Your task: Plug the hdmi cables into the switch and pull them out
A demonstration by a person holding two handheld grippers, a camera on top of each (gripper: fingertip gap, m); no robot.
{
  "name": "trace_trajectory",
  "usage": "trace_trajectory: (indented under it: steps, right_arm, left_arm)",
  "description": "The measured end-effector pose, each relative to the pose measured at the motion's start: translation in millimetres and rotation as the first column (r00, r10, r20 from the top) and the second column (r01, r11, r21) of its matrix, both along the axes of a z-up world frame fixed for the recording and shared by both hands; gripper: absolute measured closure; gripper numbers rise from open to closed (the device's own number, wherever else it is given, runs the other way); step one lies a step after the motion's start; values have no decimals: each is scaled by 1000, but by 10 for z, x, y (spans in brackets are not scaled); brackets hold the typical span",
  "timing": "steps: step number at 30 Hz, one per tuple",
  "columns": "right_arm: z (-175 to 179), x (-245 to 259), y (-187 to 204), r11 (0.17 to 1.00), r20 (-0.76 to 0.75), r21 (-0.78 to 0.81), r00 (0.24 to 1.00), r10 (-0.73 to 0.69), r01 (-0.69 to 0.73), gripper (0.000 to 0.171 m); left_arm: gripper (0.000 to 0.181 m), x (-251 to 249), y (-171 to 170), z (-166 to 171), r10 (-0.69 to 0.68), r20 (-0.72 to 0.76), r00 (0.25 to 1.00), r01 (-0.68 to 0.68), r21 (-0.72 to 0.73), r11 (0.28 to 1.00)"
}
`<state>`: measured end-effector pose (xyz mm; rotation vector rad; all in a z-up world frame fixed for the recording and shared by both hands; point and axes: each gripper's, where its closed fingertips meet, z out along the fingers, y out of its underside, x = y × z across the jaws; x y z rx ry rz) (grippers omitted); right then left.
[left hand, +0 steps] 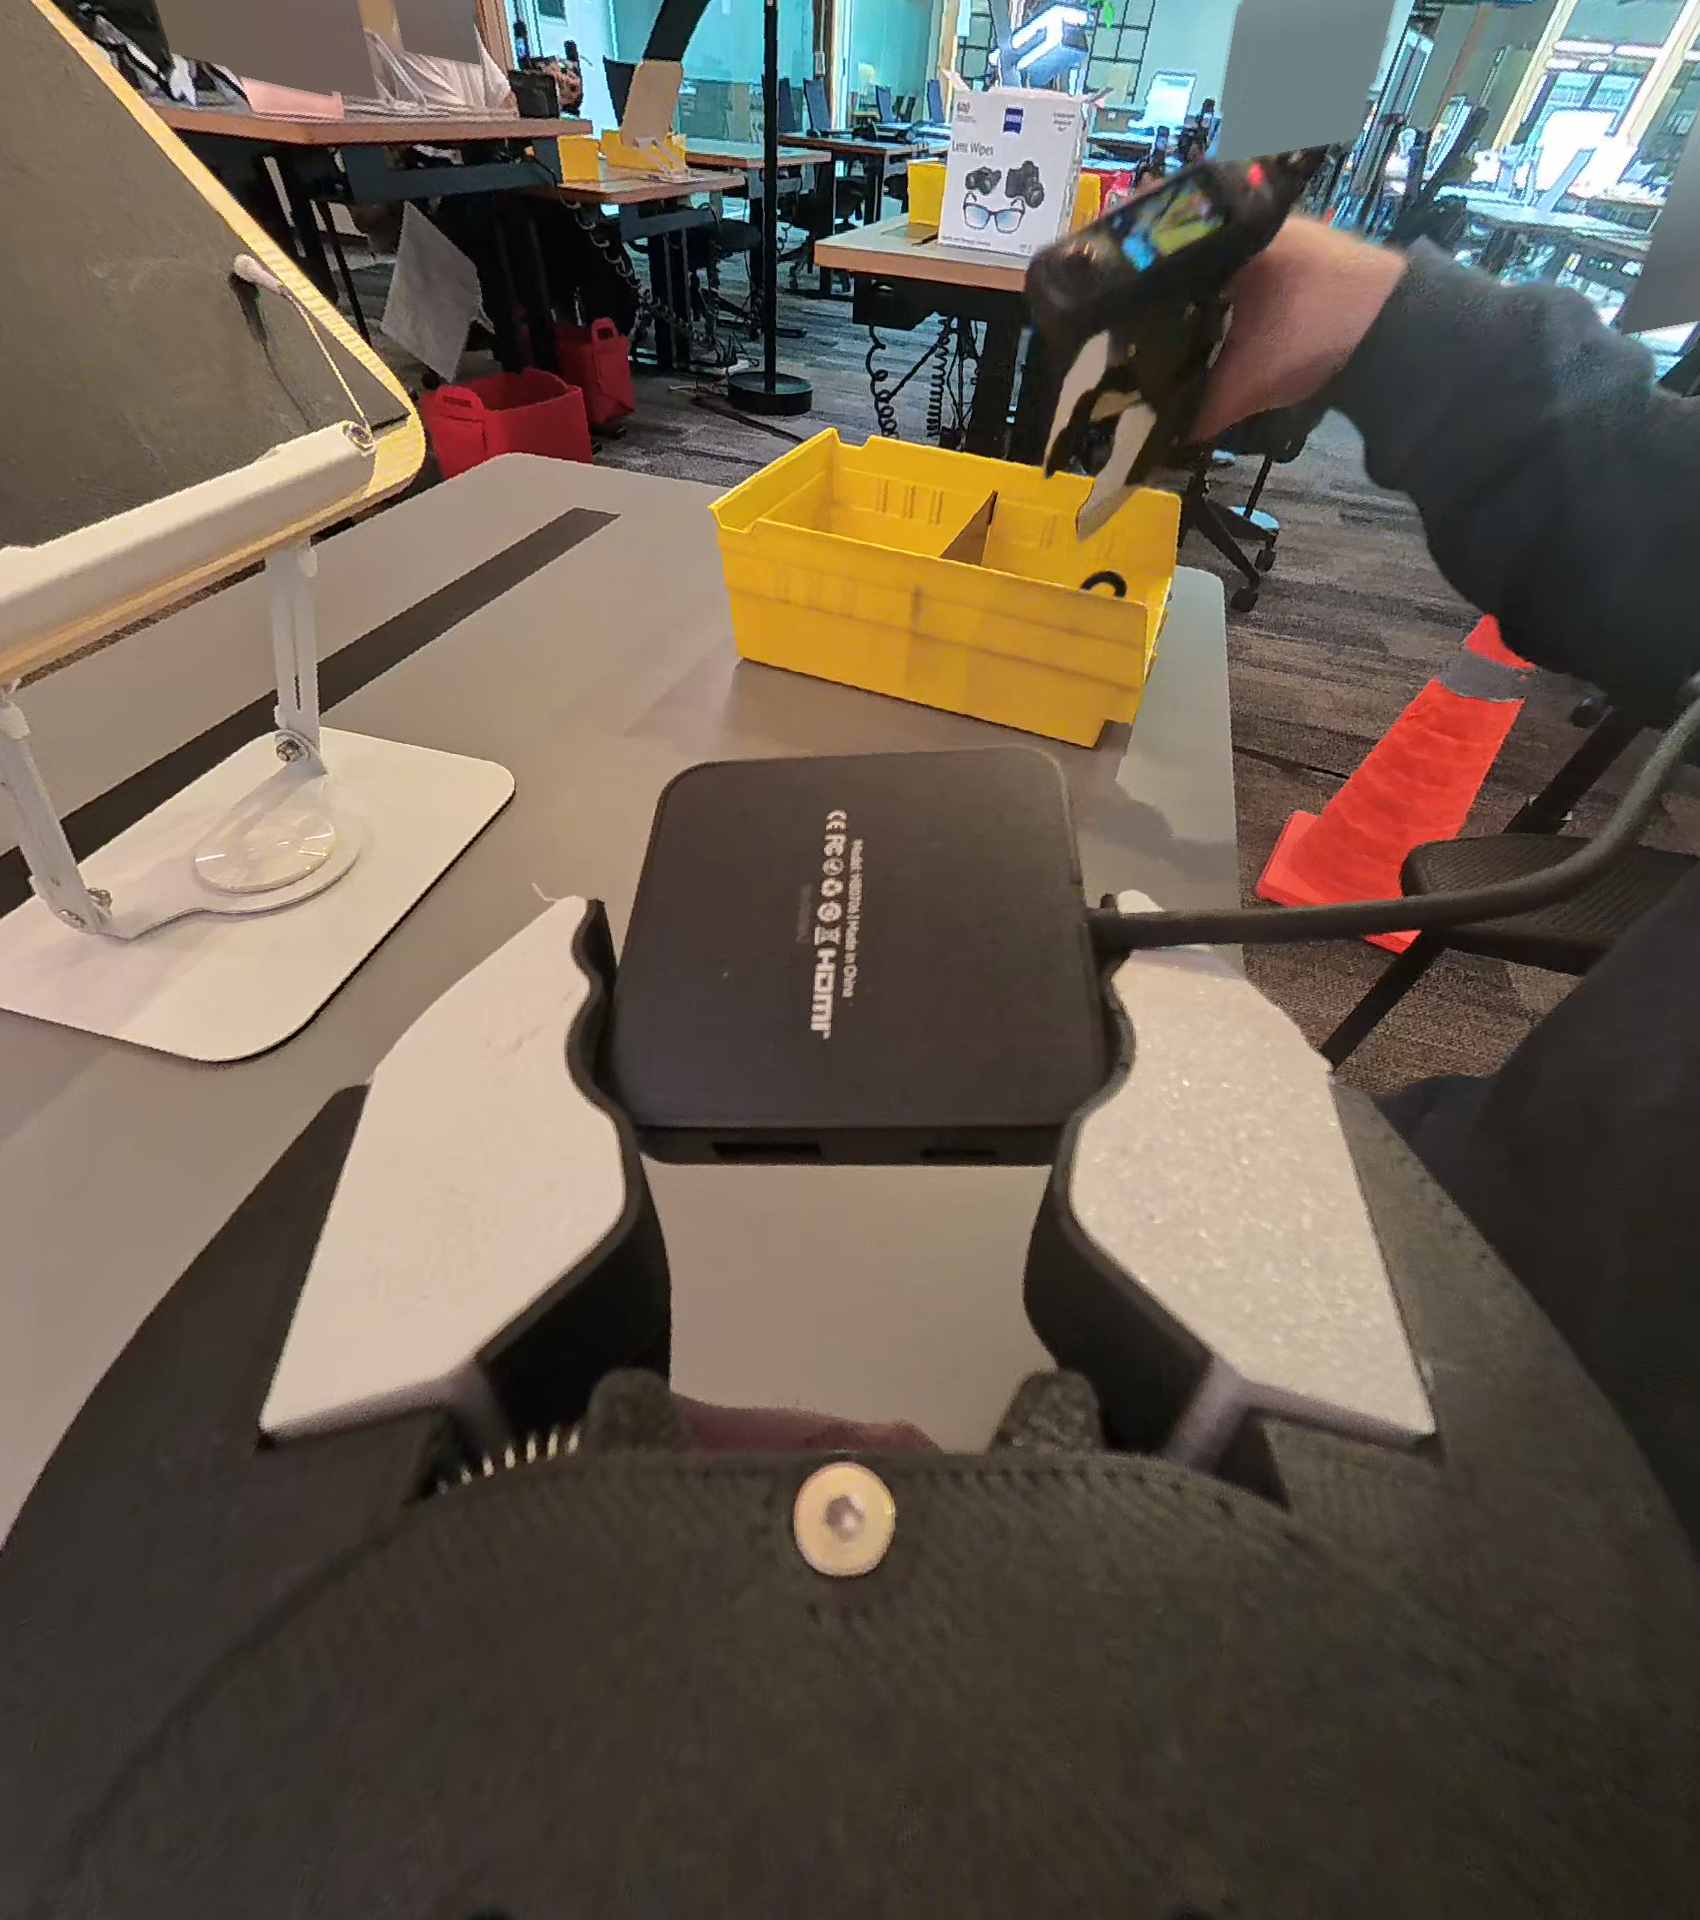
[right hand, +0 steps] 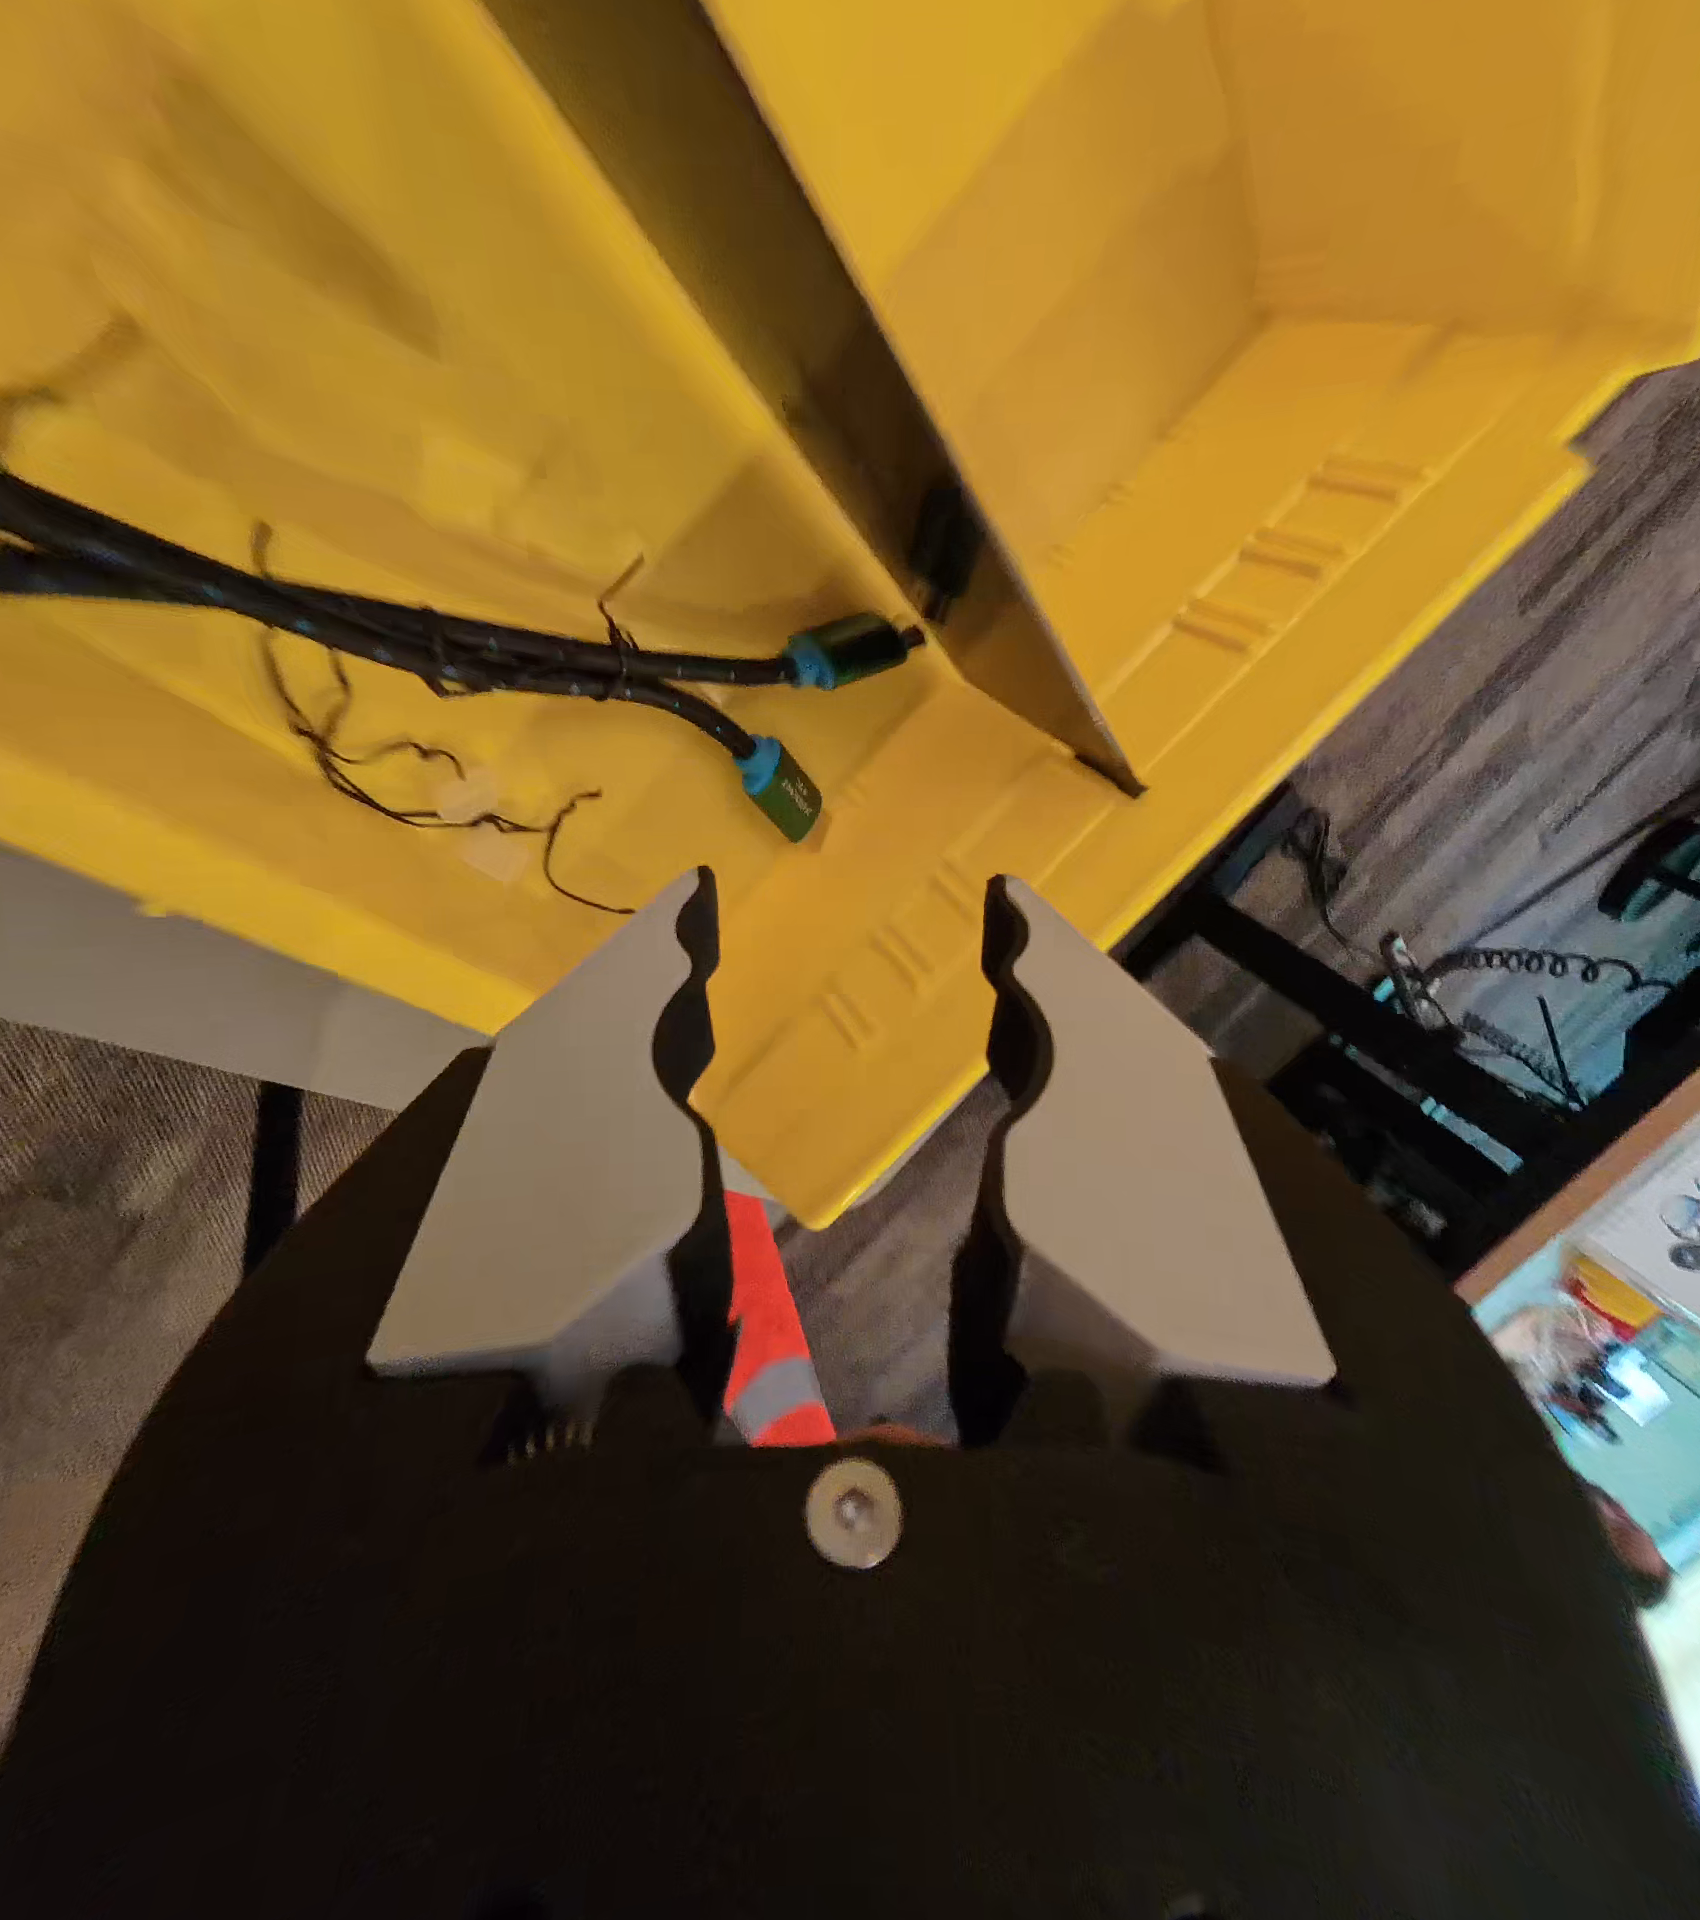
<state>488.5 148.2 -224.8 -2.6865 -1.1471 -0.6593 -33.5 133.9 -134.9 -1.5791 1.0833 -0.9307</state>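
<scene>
My left gripper point(left hand: 856, 914) is shut on the black HDMI switch point(left hand: 856, 935), one finger on each side, and holds it just over the grey table point(left hand: 555, 686). A black cable point(left hand: 1345, 909) leaves the switch's right side. Two ports on its near face are empty. My right gripper point(right hand: 851, 883) is open and empty, tips down over the yellow bin point(right hand: 1241, 499). It also shows in the left wrist view point(left hand: 1100, 499), above that bin point(left hand: 929, 623). Two braided HDMI cables lie in the bin's left compartment, their green plugs point(right hand: 856, 644) point(right hand: 789, 795) a little ahead of my right fingertips.
A cardboard divider point(right hand: 877, 416) splits the bin. A white stand point(left hand: 202, 894) carrying a tilted board is on the table's left. An orange cone point(left hand: 1397, 790) and a chair point(left hand: 1532, 883) stand off the table's right edge. Left tips to right tips: about 55 cm.
</scene>
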Motion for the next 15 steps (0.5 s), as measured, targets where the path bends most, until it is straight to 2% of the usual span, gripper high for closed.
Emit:
trace_trajectory:
  steps: [2, 4, 7, 8, 11, 12, 15]
  right_arm:
    - [296, -476, 91, 987, -143, 133, 984, 107, -88, 125]
    - [609, -1201, 146, 945, -313, 268, 911, 269, -187, 123]
    - [1012, -2412, 107, 846, -506, 451, 698, 506, -286, 112]
    - [1093, -2775, 69, 807, -525, 498, 631, 571, -317, 98]
    - [1173, -3730, -122, 647, -489, 621, 427, 761, -442, 81]
    - [1124, -3988, -222, 618, -506, 618, 356, 786, -486, 77]
    - [1056, -4516, -423, 596, -605, 600, 184, 774, -534, 84]
  left_arm:
    - [96, 31, -17, 25, -4, 2, 1000, 4, 11, 1000]
    - [95, 89, -36, 37, -7, -11, 1000, 7, 34, 999]
    - [96, 189, -69, -20, 1, -84, 996, 7, 97, 995]
    - [96, 226, -105, -43, -10, -106, 994, 22, 109, 994]
    - [95, 347, -249, -54, -76, -78, 994, 82, 80, 993]
    - [95, 368, -262, -59, -83, -66, 994, 88, 70, 994]
    - [95, 389, -270, -93, -96, -60, 994, 100, 57, 993]
